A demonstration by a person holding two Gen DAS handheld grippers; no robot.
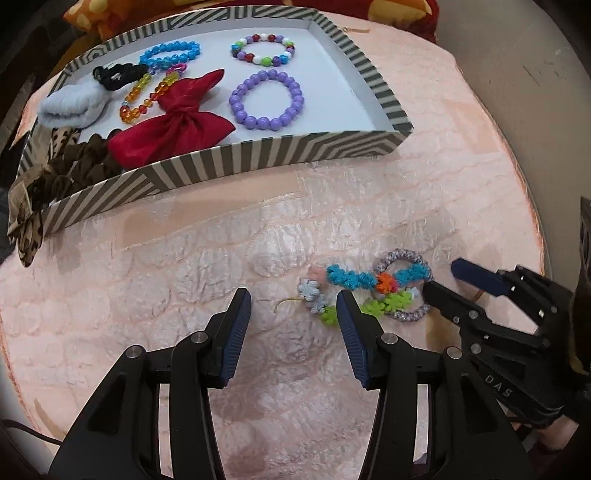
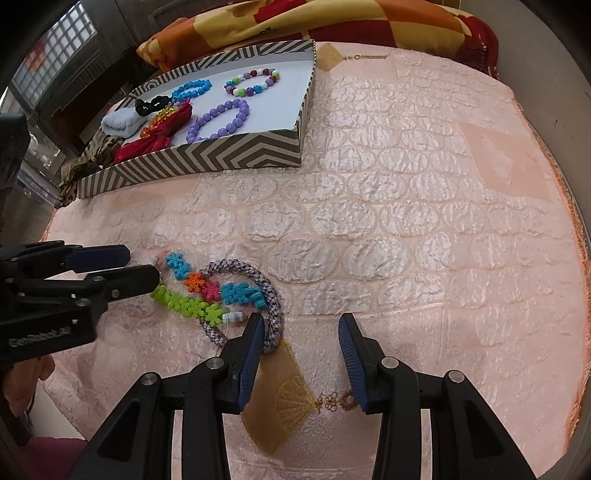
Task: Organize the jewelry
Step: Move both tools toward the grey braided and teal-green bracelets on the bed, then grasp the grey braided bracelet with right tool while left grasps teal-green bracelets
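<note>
A striped box (image 1: 229, 162) (image 2: 236, 155) holds bead bracelets, a purple one (image 1: 266, 100) (image 2: 218, 122), a red bow (image 1: 173, 125) and scrunchies. On the pink cloth lie a colourful knotted band (image 1: 354, 278) (image 2: 207, 288) and a grey braided ring (image 1: 406, 288) (image 2: 266, 295), overlapping. My left gripper (image 1: 293, 310) (image 2: 142, 266) is open and empty, its right finger at the band's near end. My right gripper (image 2: 301, 332) (image 1: 441, 278) is open and empty, its left finger beside the braided ring.
The pink quilted cloth (image 2: 406, 221) covers the round table, with an embroidered fan patch (image 2: 284, 402) near the right gripper. A patterned blanket (image 2: 332, 22) lies behind the box. A brown scarf (image 1: 26, 206) hangs over the box's left end.
</note>
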